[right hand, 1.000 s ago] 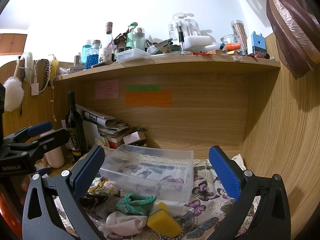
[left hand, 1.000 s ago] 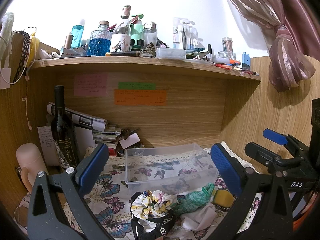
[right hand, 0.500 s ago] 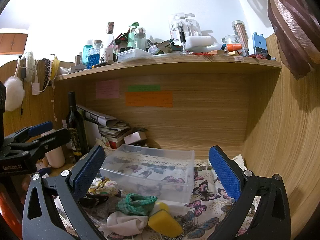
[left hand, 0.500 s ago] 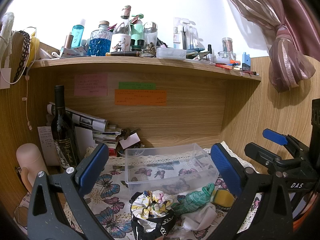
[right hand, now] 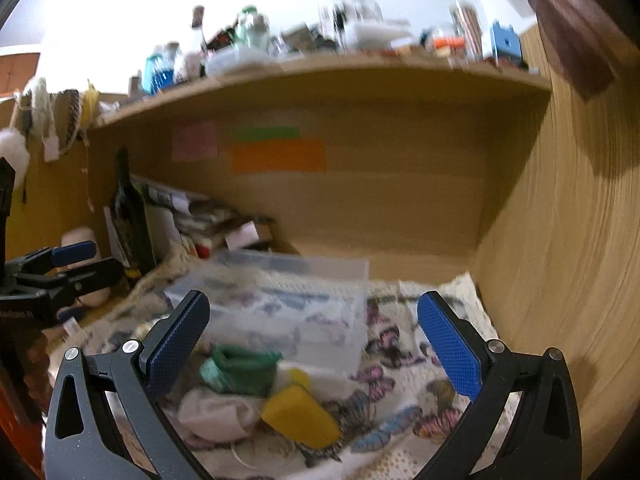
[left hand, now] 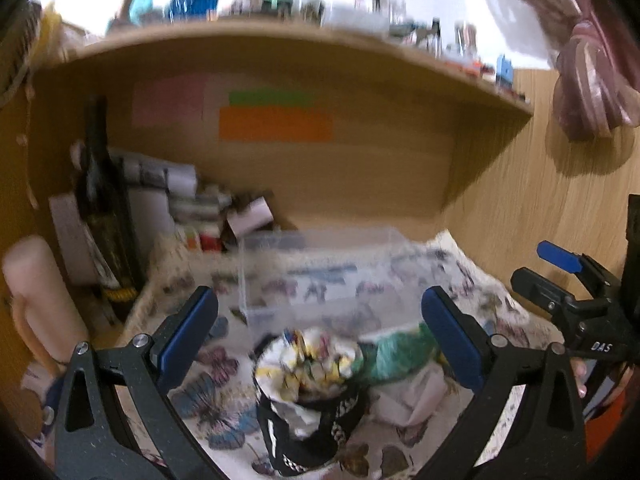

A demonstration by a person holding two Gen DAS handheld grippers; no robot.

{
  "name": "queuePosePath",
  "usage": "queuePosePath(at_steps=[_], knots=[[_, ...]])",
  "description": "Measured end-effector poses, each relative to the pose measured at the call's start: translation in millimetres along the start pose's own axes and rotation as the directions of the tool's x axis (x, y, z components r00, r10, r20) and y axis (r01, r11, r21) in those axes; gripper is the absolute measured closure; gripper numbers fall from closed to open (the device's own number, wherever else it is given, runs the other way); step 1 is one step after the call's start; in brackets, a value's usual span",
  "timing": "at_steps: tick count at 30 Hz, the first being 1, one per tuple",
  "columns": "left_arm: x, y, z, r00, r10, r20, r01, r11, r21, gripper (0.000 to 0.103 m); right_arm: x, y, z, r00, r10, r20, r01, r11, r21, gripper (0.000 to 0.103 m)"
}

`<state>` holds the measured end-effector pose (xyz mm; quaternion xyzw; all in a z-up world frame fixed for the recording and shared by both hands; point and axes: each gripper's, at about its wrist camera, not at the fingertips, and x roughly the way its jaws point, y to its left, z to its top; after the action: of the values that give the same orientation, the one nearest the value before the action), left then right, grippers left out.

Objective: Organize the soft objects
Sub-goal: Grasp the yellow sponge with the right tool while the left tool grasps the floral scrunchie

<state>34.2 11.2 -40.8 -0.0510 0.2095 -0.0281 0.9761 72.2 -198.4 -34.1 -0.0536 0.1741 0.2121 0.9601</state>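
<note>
A pile of soft things lies on the butterfly cloth in front of a clear plastic box (left hand: 320, 276). In the left wrist view I see a yellow floral scrunchie (left hand: 306, 364) on a black band (left hand: 312, 432), a green cloth (left hand: 396, 354) and a white cloth (left hand: 412, 396). My left gripper (left hand: 320, 328) is open just above the scrunchie. In the right wrist view the green cloth (right hand: 240, 366), white cloth (right hand: 216, 412) and a yellow sponge (right hand: 300, 420) lie before the box (right hand: 280, 300). My right gripper (right hand: 312, 336) is open above them. Both views are blurred.
A dark wine bottle (left hand: 102, 208) and stacked papers (left hand: 168, 188) stand at the back left, a pink cylinder (left hand: 36, 292) at the far left. A wooden shelf (left hand: 280, 44) with bottles runs overhead. A wooden wall (right hand: 560, 240) closes the right side.
Both grippers have tilted down and moved in toward the pile; the views are now motion-blurred. Both stay open and the objects lie where they were.
</note>
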Motion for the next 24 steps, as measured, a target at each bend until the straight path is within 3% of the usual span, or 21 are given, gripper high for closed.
queuePosePath(at_steps=[7, 13, 15, 20, 24], knots=[[27.7, 12.9, -29.2, 0.992, 0.007, -0.126, -0.011, 1.000, -0.029, 0.000, 12.8, -4.3, -23.9, 0.994, 0.006, -0.112, -0.007, 1.000, -0.008, 0.001], [42.0, 28.8, -39.5, 0.985, 0.040, -0.166, -0.054, 0.995, -0.080, 0.001, 29.5, -8.1, -43.1, 0.977, 0.043, -0.207, -0.041, 0.999, 0.017, 0.016], [45.5, 32.1, -40.3, 0.984, 0.041, -0.175, -0.058, 0.994, -0.092, 0.014, 34.8, -9.2, -47.9, 0.971, 0.061, -0.232, -0.055, 0.998, 0.031, 0.023], [61.5, 36.3, -45.6, 0.974, 0.013, -0.228, -0.038, 0.993, -0.107, 0.026, 44.6, -8.7, -56.7, 0.954, 0.111, -0.277, -0.103, 0.994, 0.044, 0.031], [69.0, 34.9, -50.8, 0.971, 0.007, -0.241, -0.031, 0.995, -0.094, 0.048, 49.6, -5.2, -58.1, 0.945, 0.152, -0.290, -0.143, 0.988, 0.051, 0.042]])
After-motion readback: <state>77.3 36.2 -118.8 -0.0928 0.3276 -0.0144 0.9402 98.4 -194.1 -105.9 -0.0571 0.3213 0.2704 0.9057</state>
